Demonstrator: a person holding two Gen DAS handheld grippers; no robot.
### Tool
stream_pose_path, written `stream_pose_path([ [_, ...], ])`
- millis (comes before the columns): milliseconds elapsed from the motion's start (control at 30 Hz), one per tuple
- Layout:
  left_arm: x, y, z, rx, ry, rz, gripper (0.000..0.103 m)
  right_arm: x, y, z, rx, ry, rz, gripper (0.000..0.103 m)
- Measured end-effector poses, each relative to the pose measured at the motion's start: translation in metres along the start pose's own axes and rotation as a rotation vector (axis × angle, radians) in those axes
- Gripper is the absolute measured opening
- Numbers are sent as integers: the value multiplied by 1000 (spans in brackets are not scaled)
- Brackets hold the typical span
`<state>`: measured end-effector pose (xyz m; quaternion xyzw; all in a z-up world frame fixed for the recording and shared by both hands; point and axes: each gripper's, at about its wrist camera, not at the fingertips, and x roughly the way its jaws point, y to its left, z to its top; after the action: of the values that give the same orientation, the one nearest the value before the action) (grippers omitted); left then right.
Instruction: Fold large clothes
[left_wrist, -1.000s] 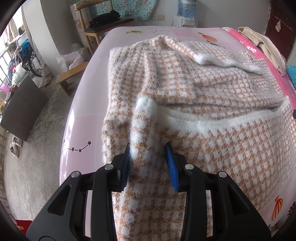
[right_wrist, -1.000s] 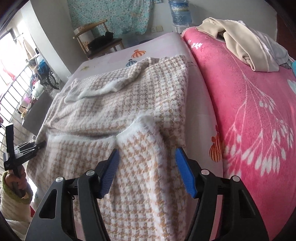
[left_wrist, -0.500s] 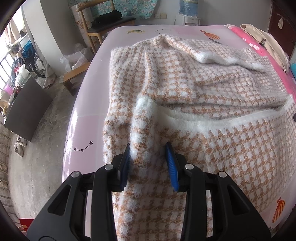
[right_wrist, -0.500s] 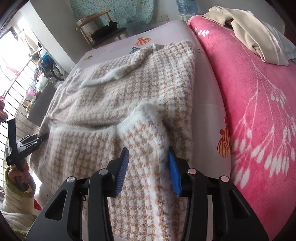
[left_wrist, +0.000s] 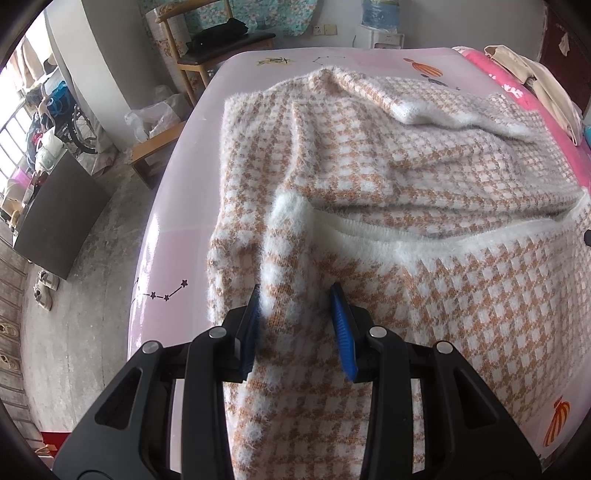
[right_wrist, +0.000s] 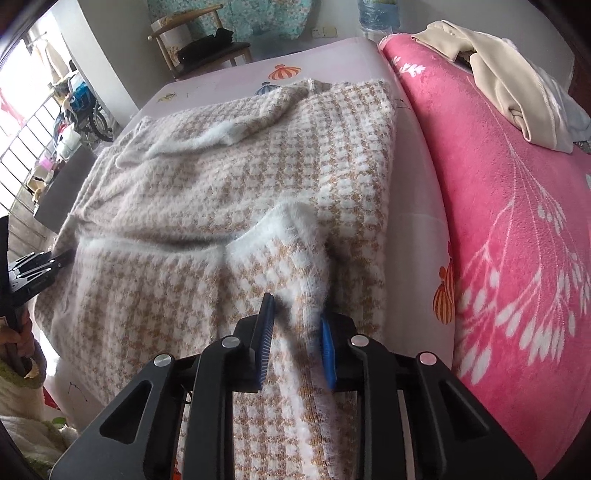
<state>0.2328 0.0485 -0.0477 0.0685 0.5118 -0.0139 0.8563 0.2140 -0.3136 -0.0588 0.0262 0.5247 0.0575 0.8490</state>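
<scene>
A fluffy orange-and-white houndstooth sweater (left_wrist: 388, 177) lies spread on a pale pink bed sheet (left_wrist: 177, 206), its white hem folded up across the middle. My left gripper (left_wrist: 297, 319) is shut on the hem's left corner, a ridge of fabric bunched between the blue pads. In the right wrist view the sweater (right_wrist: 221, 192) fills the centre. My right gripper (right_wrist: 295, 332) is shut on the hem's right corner. The left gripper also shows at the left edge of the right wrist view (right_wrist: 40, 264).
A pink patterned blanket (right_wrist: 517, 221) covers the bed's right side with beige clothes (right_wrist: 509, 85) piled on it. A wooden chair (left_wrist: 218, 48) with dark clothing stands beyond the bed. The floor (left_wrist: 74, 295) drops off left of the bed edge.
My right gripper has closed from wide open onto the hem's right corner. The left gripper keeps its hold, and both views have crept forward over the sweater.
</scene>
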Motion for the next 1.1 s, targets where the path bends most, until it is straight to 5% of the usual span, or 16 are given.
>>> stream_pose_path([
  [1100,0,-1,-1,3,-2,4,35,4,10,1,-30,6,-89,23],
])
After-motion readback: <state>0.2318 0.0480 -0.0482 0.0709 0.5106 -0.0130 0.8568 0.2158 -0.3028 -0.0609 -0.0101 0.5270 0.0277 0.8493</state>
